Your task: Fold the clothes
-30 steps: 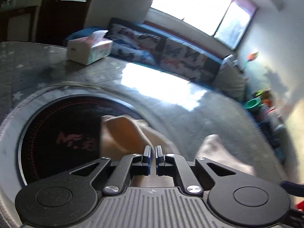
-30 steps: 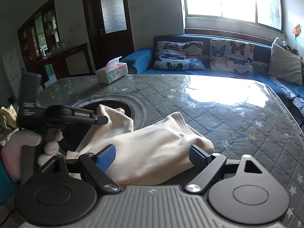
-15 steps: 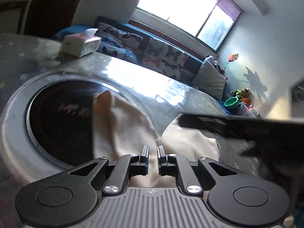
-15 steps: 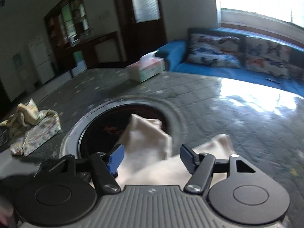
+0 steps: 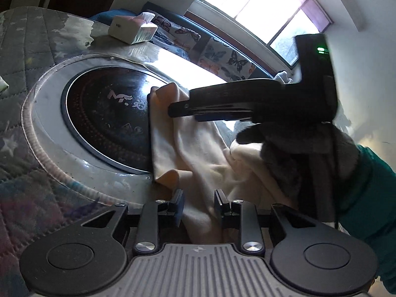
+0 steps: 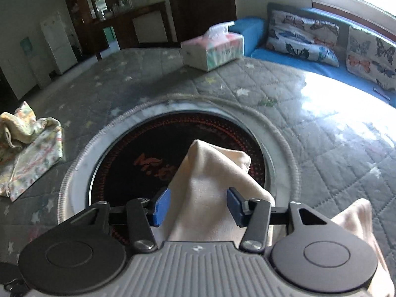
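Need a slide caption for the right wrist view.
Right gripper open, straddling a cream garment draped over the round cooktop.

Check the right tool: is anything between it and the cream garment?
Nothing visible. The right tool has been closing around a raised fold of the cream garment, with only cloth between its blue pads.

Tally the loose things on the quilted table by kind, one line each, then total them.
Cream garment: 1
Floral cloth: 1
Tissue box: 1
Total: 3
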The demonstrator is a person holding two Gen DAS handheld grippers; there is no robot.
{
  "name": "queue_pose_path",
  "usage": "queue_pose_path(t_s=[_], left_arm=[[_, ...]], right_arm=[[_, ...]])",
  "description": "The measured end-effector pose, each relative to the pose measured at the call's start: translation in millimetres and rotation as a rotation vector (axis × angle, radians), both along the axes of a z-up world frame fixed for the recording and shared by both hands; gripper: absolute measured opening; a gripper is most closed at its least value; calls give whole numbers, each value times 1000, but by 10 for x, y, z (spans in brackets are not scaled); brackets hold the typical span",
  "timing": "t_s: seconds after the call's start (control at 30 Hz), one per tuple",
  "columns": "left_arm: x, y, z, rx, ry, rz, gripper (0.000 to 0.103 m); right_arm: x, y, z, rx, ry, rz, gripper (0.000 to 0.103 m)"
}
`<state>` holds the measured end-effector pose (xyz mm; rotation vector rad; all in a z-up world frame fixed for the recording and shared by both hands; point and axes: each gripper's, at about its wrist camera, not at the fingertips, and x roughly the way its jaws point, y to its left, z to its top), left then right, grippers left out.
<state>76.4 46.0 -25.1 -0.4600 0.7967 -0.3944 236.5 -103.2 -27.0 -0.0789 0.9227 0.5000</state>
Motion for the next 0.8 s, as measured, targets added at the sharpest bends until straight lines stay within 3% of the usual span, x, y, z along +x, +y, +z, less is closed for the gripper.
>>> queue_pose_path(t_s=[0.17, 0.23, 0.33, 0.57, 0.73, 0.8], left_arm=[[-4, -2, -9, 3, -3, -1, 34], [-5, -1, -6, 11, -9, 8, 43], [-18, 10, 7, 22, -14, 22, 51], [-61, 27, 72, 39, -25, 44, 59], [-148, -23, 183, 65, -64, 62, 80], [-175, -57, 227, 72, -80, 60, 93]], right_arm=[[-1, 86, -53, -69, -22, 1, 38], [-15, 71, -45, -83, -35, -3, 19], [-48, 24, -9, -91, -60, -12, 8], [-347, -270, 364, -41, -181, -43, 6], [-734, -652, 724, -14, -296, -87, 6], [-898, -807, 851, -4, -335, -102, 6]])
